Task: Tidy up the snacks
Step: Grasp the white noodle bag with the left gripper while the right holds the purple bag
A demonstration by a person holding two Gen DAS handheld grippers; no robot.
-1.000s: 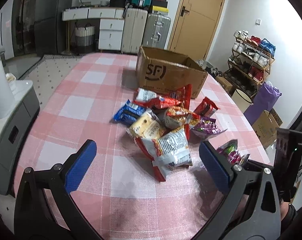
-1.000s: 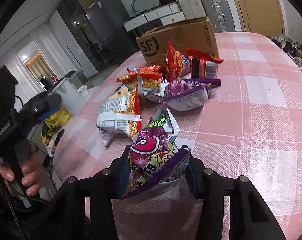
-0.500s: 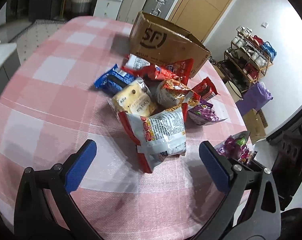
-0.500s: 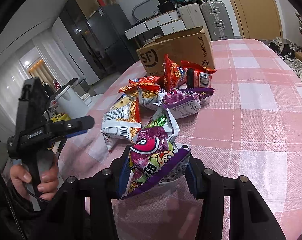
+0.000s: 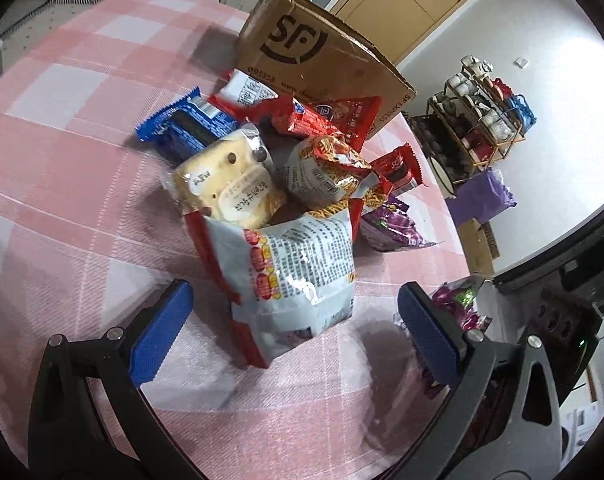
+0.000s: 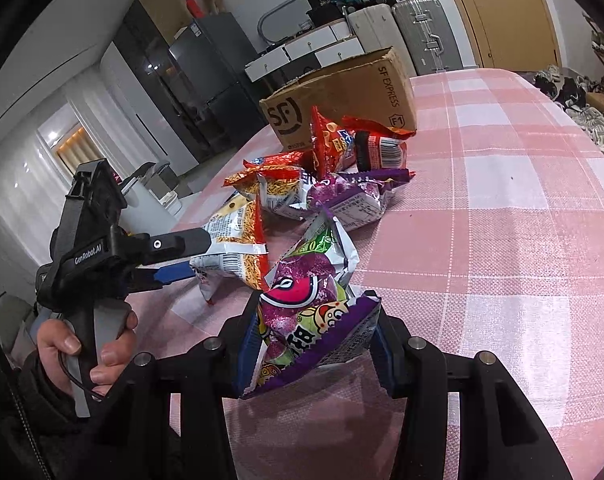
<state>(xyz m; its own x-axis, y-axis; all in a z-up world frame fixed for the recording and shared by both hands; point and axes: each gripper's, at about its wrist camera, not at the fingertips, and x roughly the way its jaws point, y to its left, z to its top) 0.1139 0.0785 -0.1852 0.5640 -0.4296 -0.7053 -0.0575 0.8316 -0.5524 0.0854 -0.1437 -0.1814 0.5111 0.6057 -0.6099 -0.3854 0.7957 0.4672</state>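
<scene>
The white-and-red snack bag lies at the near edge of the snack pile on the pink checked tablecloth, its long axis running from near to far, the sealed end nearest me. It sits between the blue pads of my left gripper, which is spread wide and touches nothing. Half a second ago the bag was farther off; I have come in closer and lower, so it now fills the gap. My right gripper stays clenched on the purple snack packet, held upright above the cloth at the near right. The cardboard box stands at the far side of the pile, with red packets leaning against it.
</scene>
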